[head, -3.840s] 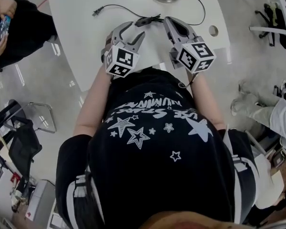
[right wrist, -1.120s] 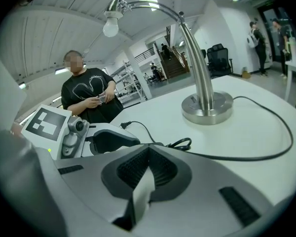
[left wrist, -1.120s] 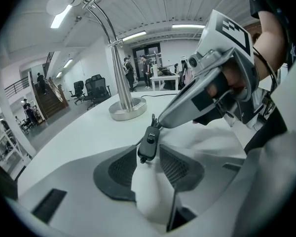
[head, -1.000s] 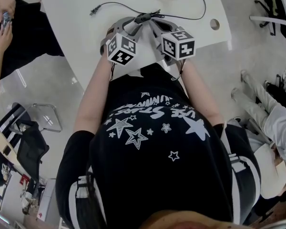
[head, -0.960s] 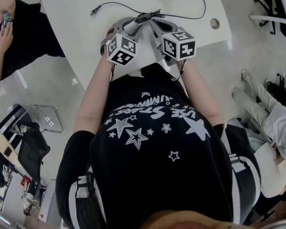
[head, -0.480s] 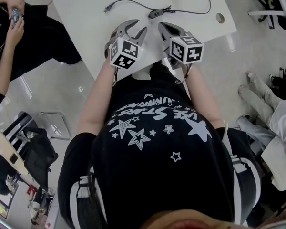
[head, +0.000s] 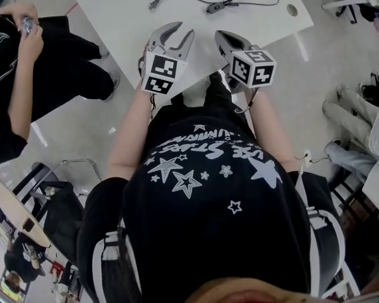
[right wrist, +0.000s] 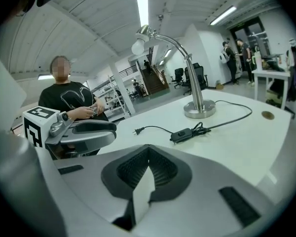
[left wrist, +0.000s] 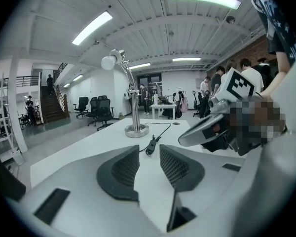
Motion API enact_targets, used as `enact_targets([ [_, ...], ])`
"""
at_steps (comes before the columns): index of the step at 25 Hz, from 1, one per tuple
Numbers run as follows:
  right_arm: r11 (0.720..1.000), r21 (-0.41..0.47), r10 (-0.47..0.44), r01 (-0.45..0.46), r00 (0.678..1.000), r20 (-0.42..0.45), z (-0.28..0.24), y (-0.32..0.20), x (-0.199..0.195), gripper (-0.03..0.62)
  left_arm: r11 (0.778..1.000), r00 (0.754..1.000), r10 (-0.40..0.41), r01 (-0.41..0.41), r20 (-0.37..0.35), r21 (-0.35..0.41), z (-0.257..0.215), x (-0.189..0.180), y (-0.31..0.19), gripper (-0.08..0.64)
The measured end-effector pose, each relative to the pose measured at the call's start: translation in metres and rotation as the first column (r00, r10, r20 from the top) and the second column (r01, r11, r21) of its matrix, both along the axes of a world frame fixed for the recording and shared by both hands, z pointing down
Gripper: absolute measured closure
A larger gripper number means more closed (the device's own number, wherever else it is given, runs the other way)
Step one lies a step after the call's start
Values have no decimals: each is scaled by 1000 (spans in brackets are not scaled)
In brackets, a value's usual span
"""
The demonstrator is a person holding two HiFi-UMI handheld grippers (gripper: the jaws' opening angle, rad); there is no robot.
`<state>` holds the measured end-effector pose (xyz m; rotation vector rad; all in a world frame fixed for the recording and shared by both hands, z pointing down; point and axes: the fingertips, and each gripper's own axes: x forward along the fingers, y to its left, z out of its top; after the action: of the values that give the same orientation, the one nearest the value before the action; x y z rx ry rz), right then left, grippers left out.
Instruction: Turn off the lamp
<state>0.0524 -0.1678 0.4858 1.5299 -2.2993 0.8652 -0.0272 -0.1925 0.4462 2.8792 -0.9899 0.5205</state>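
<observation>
A bystander in black (head: pixel 25 74) is at far left in the head view, beside a white table (head: pixel 120 17). On the table, from left, lie a loose plug (head: pixel 155 5) and a cord leading to a small black switch (head: pixel 216 7). Nearer the wearer, the left gripper (head: pixel 175 33) and right gripper (head: pixel 226 38) hover side by side over the table's near edge. Both are well short of the switch and touch nothing.

The left gripper view shows its jaws standing apart with nothing between them. The switch lies beyond, framed in the gap. The right gripper view shows its jaws pressed together, empty.

Only the gripper views show the whole lamp (right wrist: pixel 199 108). It stands upright on a round base past the switch, with a curved chrome neck. Its bulb looks white, but I cannot tell if it is lit.

As I judge it, the switch is not being worked now. A press would need one gripper carried forward and down onto its rocker.
</observation>
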Motion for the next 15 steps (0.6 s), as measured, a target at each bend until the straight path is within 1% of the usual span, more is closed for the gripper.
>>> enact_targets([
  [3,998,33,45,-45,999,7,-15,16,-13,587,999,998,25,-23,-57,25,-23,-19,13,420],
  [6,993,65,94,-95,995,17,-30,38,-17,586,996,992,71,-65,-101,61,-47,-26,31,422],
  [9,988,75,131,-133,991,26,-36,59,-10,587,992,986,95,-81,-135,102,-65,-24,43,422],
  [12,984,78,155,-157,987,31,-36,69,-1,587,990,980,106,-88,-171,107,-72,-20,46,422],
  [15,982,87,166,-169,985,35,-38,72,2,586,988,976,116,-95,-187,118,-76,-18,48,423],
])
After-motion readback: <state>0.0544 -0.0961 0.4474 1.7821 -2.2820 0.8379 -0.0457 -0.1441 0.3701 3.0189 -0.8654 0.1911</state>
